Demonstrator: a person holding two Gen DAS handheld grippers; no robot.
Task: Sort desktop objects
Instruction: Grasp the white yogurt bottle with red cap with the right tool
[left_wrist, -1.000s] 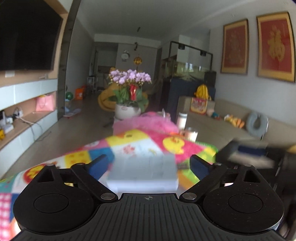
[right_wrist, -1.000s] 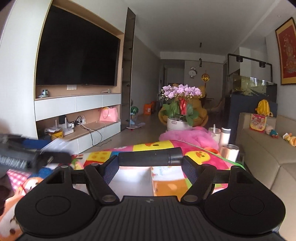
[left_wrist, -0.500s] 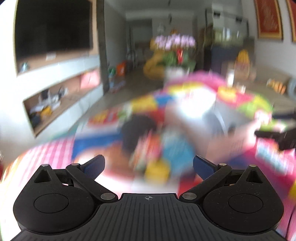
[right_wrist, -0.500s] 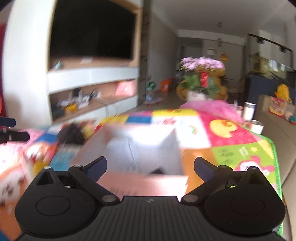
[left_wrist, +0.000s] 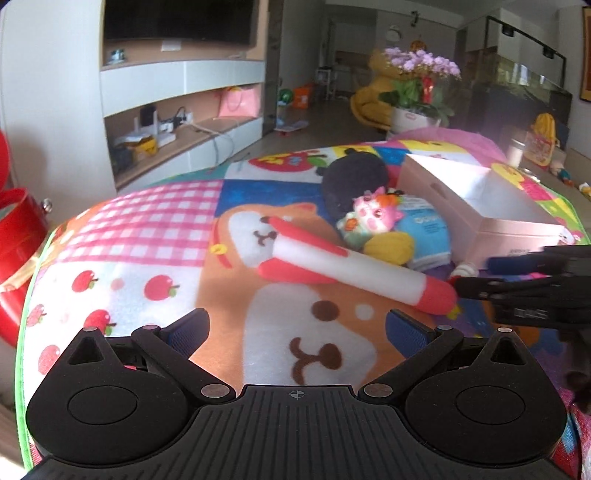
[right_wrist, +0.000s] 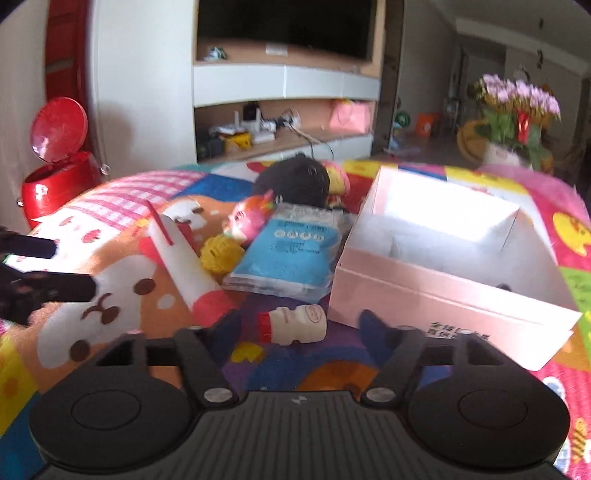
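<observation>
A bright cartoon cloth (left_wrist: 155, 229) covers the desk. On the far left, past the edge, stands a red bin (right_wrist: 55, 177) with its round lid up. The left gripper (left_wrist: 295, 326) hangs over the bear picture on the cloth, and its jaws are wide apart with nothing in them. Just ahead of it lies a foam rocket (left_wrist: 354, 269), white with red ends, flat on the cloth. Next come the small things in a heap: a yellow ball (right_wrist: 219, 254), a pink toy animal (right_wrist: 249, 218) touching it, a blue packet (right_wrist: 291, 251) lying flat, and a black fuzzy thing (right_wrist: 295, 181) behind them. A little white bottle (right_wrist: 295, 325) with a red cap lies on its side in front of the packet. The right gripper (right_wrist: 297, 326) is right over that bottle. Its jaws are closing, with the bottle between them, but the pads do not press on it. To the right sits a pink box (right_wrist: 443, 295), open on top, white inside, touching the packet's corner. Far back is a pot of purple flowers (right_wrist: 517, 99).
</observation>
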